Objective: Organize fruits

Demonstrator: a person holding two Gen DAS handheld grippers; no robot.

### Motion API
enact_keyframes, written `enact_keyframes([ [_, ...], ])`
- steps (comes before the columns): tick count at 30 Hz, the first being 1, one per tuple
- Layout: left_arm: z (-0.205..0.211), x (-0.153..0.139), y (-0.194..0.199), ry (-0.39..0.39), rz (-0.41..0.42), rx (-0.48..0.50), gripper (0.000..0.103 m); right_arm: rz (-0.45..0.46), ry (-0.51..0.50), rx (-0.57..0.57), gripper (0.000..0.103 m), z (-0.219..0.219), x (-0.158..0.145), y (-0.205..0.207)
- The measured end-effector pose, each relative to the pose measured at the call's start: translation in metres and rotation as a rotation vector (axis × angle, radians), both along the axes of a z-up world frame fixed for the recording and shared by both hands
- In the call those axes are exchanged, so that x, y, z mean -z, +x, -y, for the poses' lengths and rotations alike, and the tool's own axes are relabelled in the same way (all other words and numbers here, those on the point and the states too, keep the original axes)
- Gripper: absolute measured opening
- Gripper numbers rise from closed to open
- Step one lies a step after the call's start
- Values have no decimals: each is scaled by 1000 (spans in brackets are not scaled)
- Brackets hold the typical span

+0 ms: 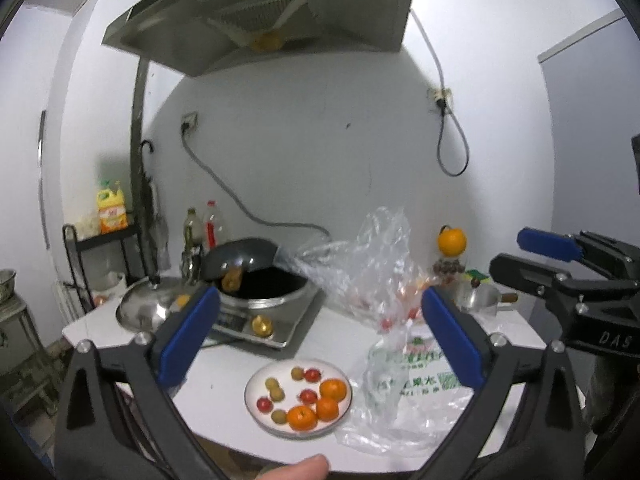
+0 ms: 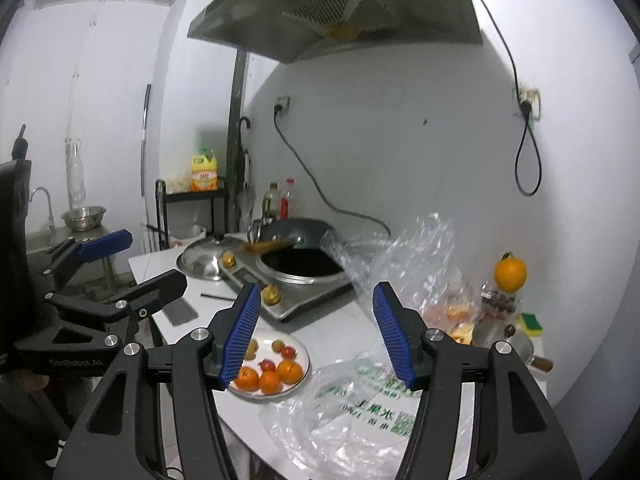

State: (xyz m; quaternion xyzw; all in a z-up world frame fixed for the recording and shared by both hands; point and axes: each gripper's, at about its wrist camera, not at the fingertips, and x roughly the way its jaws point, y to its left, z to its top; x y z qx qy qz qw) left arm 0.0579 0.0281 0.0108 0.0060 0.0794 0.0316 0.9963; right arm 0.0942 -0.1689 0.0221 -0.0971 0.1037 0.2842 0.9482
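While both wrist cameras look across the same white countertop (image 1: 224,364), each shows something the other lacks: the left wrist view takes in the whole white plate (image 1: 256,404) at lower centre, with three oranges (image 1: 327,400), several small red fruits (image 1: 307,396) and a few yellowish-green ones (image 1: 275,392), and a fingertip (image 1: 296,470) at the bottom edge, whereas the right wrist view has the plate (image 2: 304,354) partly hidden behind a blue pad and alone shows a tap (image 2: 42,200) and metal bowl (image 2: 83,216) at middle left. A crumpled clear plastic bag (image 1: 400,392) with green print lies just right of the plate; behind it stand a wok (image 1: 248,258) on a cooker and, at the right, a single orange (image 1: 452,240) perched on a container. The left gripper (image 1: 320,344) has its jaws spread very wide and empty — the plate sits below and between the pads, untouched. The right gripper (image 2: 316,336) is about half open, also holding nothing; the plate lies just past its left pad, the bag beneath its right.
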Motion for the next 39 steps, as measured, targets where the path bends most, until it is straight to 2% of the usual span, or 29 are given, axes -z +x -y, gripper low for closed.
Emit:
enact_keyframes([
  [3, 3, -12, -1, 29, 27, 16, 102, 29, -11, 9, 69, 0, -9, 0],
  [13, 1, -52, -6, 48, 130, 19, 102, 109, 20, 67, 70, 8, -43, 4],
  [21, 3, -75, -6, 79, 174, 11, 102, 150, 43, 101, 71, 13, -62, 4],
  [27, 0, -82, -3, 64, 164, 7, 102, 158, 74, 129, 73, 22, -74, 11],
  [39, 1, -80, 0, 72, 155, 15, 102, 151, 68, 143, 74, 20, -74, 14],
])
